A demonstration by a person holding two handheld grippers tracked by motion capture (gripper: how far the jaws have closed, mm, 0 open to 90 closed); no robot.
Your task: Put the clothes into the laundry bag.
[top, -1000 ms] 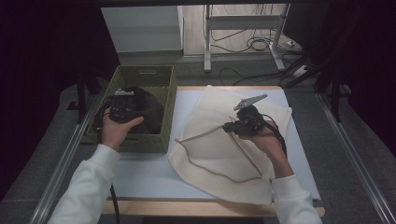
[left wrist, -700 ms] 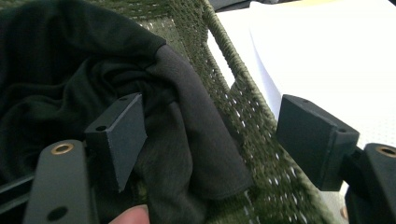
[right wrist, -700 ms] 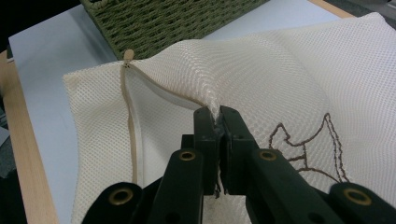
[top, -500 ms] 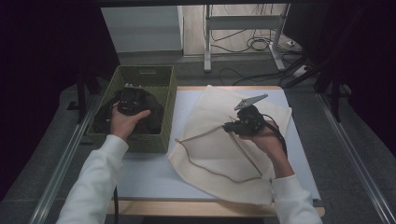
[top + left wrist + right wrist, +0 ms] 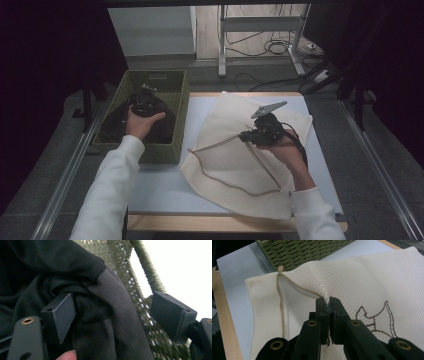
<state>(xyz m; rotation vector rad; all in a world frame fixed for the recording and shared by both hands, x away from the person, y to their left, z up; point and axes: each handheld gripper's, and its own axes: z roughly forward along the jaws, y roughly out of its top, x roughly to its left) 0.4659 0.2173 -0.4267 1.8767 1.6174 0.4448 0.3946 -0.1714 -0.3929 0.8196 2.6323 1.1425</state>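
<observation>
The job looks like loading dark clothes from the basket (image 5: pixel 177 107) into the mesh bag (image 5: pixel 235 165), and the step in hand is the pick-up. To do it well, I would sink the left gripper (image 5: pixel 112 315) deeper so both jaws straddle a thick fold of the dark garment (image 5: pixel 100 315), well clear of the wicker wall at its 2 o'clock, then close fully before lifting, so nothing snags on the weave. Its jaws stand wide apart: one presses against the cloth at 9 o'clock, the other hangs free beside the basket wall at 3 o'clock, so nothing is pinched yet. The right gripper (image 5: pixel 328 305) has its jaws pressed together on a ridge of the bag's upper mesh layer, tenting it up near the zip (image 5: pixel 281 307); it should lift higher to widen the mouth before the garment arrives. On the table (image 5: pixel 160 185) the bag lies at centre, the basket at 10 o'clock with the garment inside.
</observation>
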